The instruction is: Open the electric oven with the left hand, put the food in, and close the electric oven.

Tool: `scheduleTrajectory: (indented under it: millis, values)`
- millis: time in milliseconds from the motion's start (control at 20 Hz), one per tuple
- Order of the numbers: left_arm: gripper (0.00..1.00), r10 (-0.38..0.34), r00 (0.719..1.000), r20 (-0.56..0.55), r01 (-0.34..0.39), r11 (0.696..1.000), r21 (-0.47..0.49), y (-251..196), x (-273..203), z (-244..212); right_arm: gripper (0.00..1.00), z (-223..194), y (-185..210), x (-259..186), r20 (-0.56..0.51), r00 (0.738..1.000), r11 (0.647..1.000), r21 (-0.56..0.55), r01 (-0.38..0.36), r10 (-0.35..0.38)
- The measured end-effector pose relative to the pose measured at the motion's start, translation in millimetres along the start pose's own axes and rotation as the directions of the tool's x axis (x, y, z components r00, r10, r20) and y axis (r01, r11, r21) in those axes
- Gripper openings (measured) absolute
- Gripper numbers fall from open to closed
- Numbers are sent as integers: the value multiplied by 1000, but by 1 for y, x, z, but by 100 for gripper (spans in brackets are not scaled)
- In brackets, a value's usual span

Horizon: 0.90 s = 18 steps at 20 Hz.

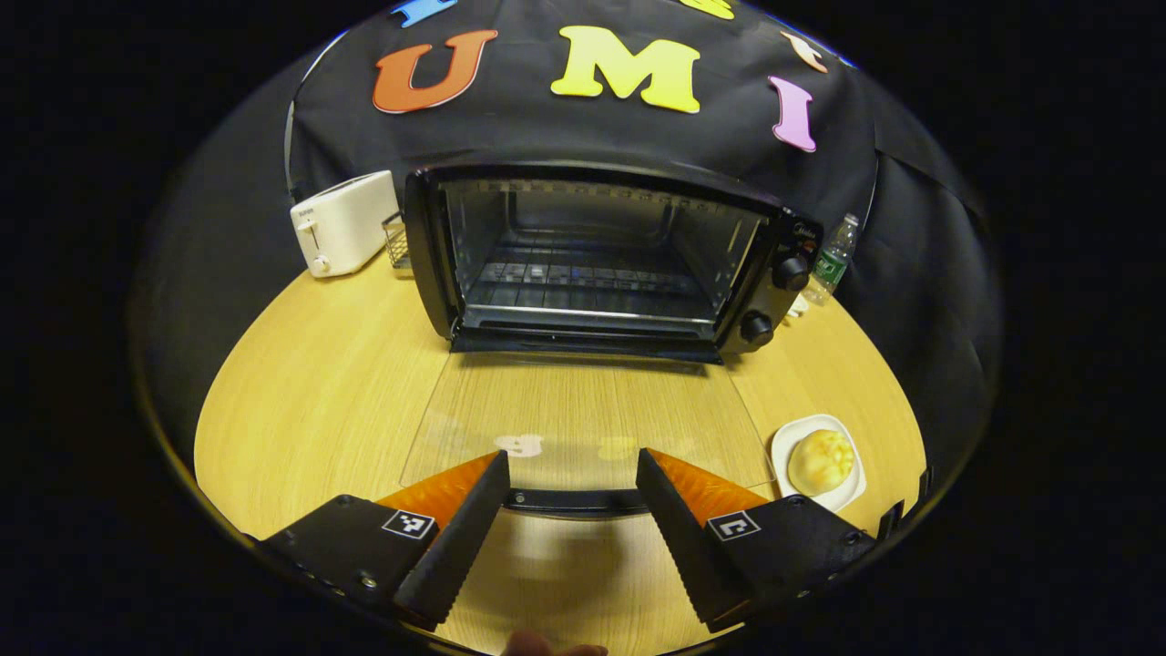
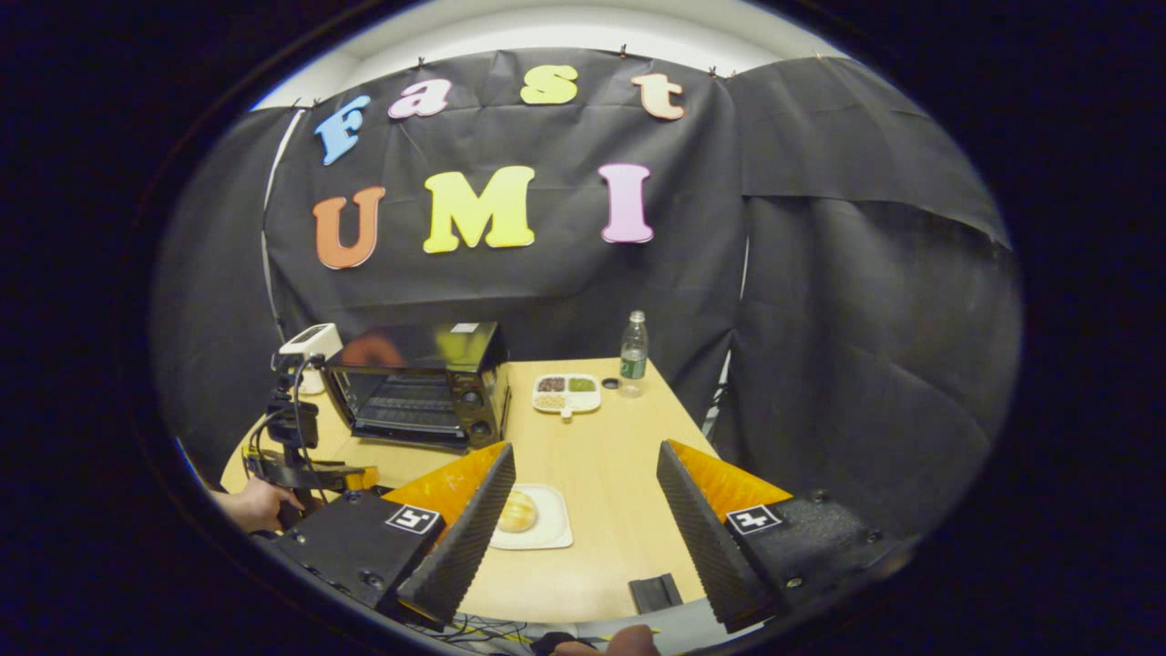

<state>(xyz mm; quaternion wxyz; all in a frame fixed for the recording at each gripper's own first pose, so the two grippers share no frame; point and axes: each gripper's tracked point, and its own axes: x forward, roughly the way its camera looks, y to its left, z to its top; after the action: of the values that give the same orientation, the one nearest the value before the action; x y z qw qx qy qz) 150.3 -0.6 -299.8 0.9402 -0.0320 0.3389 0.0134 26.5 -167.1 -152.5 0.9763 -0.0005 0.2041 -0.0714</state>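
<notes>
The electric oven stands at the back of the round wooden desk, its glass door folded all the way down and lying flat over the desk, so the wire rack inside is in plain sight. The left hand-held gripper sits at the door's near edge with its fingers spread wide, one to each side of the dark door handle; they look just apart from it, though the fisheye makes contact hard to judge. The food, a round golden bun, rests on a small white plate on the desk, right of the open door. A white toaster stands left of the oven and a water bottle to its right.

In the right gripper view, the right hand-held gripper hangs above the desk's near edge, fingers spread and holding nothing, the bun on its plate between them and farther off. A divided snack tray lies beside the bottle.
</notes>
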Motion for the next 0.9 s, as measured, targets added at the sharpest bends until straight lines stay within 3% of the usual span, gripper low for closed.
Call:
scheduleTrajectory:
  millis: [400,700,900]
  values:
    - [93,-4,981,195,1,1000,15,0,-106,49,99,-75,29,46,-113,986,992,-20,-126,123]
    - [93,78,942,326,-85,996,7,3,-175,76,99,-143,62,112,-217,958,980,-26,-199,189]
    - [93,126,935,331,-117,992,-46,3,-193,75,99,-177,81,148,-273,938,972,-38,-233,214]
